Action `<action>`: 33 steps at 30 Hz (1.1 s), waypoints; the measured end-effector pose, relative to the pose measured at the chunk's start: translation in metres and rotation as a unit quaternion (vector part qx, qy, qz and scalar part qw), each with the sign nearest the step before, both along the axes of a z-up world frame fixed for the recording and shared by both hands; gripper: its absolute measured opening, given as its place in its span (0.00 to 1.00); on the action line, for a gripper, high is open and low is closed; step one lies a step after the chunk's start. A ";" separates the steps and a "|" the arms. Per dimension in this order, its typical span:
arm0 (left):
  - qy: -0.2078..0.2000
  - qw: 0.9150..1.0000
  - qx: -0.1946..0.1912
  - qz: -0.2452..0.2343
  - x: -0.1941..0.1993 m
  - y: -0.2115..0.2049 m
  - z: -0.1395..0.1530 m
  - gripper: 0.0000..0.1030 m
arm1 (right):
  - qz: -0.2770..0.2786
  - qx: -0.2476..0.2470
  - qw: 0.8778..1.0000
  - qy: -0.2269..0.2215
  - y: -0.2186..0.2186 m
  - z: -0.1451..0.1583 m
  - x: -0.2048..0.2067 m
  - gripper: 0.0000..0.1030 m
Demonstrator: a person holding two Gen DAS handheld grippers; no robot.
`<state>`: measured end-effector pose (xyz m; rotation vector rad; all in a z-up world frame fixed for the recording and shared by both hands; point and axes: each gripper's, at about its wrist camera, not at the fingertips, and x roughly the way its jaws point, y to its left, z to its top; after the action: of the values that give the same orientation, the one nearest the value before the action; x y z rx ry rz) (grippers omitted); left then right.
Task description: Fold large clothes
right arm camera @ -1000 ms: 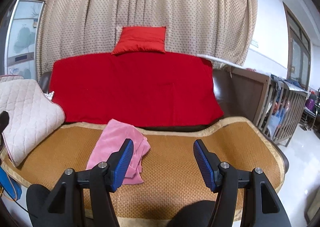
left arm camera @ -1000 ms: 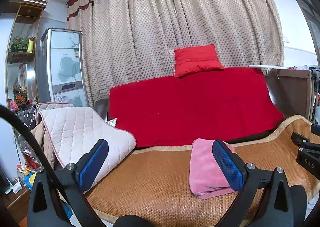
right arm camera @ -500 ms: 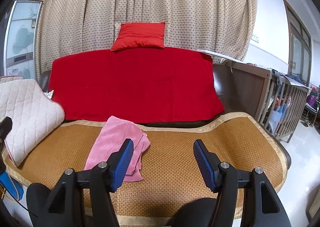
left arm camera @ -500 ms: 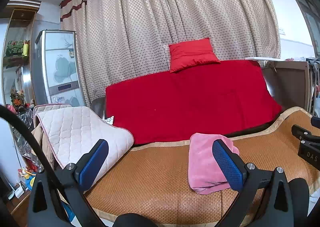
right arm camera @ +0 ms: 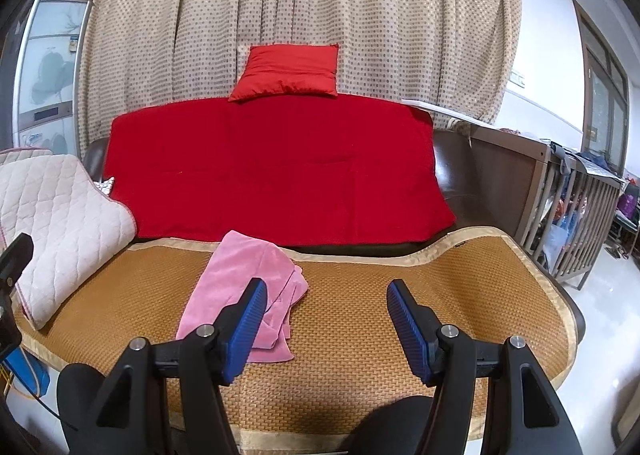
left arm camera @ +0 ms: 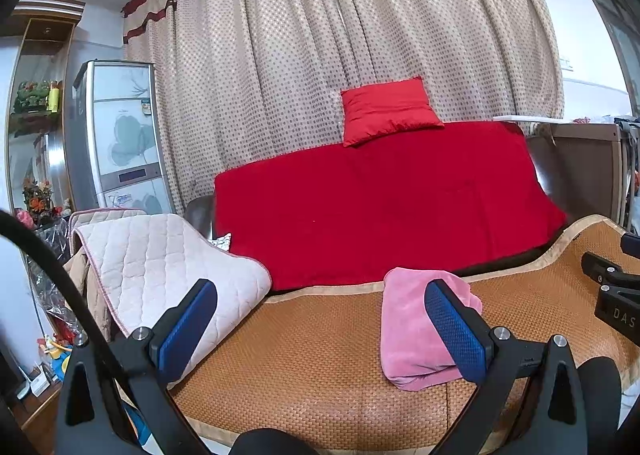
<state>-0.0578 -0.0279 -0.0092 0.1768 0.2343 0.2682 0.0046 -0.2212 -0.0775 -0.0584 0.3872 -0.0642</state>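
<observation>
While both grippers hang back as before, left gripper [left arm camera: 320, 329] and right gripper [right arm camera: 323, 321] fingers spread, empty; pink garment [right arm camera: 244, 287] unmoved, folded on woven sofa mat [right arm camera: 460, 295]; fold looks complete.

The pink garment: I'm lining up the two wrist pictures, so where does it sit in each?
Left wrist view: the pink garment lies lower right of centre on the woven mat, partly behind the right-hand finger.
Right wrist view: it lies lower left of centre, behind the left-hand finger.
Shared landmark: the red cushion atop the sofa back.
</observation>
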 end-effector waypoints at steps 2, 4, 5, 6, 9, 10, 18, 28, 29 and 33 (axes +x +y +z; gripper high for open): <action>-0.001 1.000 0.001 0.003 0.000 0.001 -0.001 1.00 | 0.000 -0.002 1.000 -0.001 0.003 0.000 -0.002 0.65; -0.001 1.000 0.001 0.003 0.000 0.002 -0.001 1.00 | 0.001 -0.005 1.000 -0.001 0.006 0.000 -0.003 0.65; 0.000 1.000 0.001 0.002 0.000 0.003 -0.002 1.00 | 0.002 -0.006 1.000 -0.001 0.008 0.000 -0.003 0.65; 0.000 1.000 0.001 0.003 0.000 0.003 -0.002 1.00 | 0.002 -0.007 1.000 -0.001 0.008 0.000 -0.003 0.65; 0.002 1.000 0.000 0.003 0.000 0.007 -0.004 1.00 | 0.003 -0.013 1.000 0.000 0.012 -0.001 -0.002 0.65; 0.002 1.000 -0.001 0.004 0.000 0.008 -0.005 1.00 | 0.004 -0.014 1.000 0.001 0.014 -0.001 -0.002 0.65; 0.004 1.000 -0.010 0.004 0.004 0.020 -0.008 1.00 | 0.005 -0.030 1.000 0.003 0.027 -0.003 -0.001 0.65; 0.010 1.000 -0.021 0.008 0.007 0.037 -0.018 1.00 | 0.017 -0.049 0.999 0.010 0.052 -0.008 0.002 0.65; 0.012 1.000 -0.023 0.009 0.008 0.039 -0.019 1.00 | 0.018 -0.051 0.998 0.011 0.055 -0.009 0.002 0.65; 0.016 1.000 -0.024 0.012 0.009 0.042 -0.022 1.00 | 0.025 -0.054 0.998 0.014 0.062 -0.012 0.004 0.65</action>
<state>-0.0489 0.0145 -0.0313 0.1302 0.2742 0.2830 0.0084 -0.1588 -0.0893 -0.1764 0.4099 -0.0360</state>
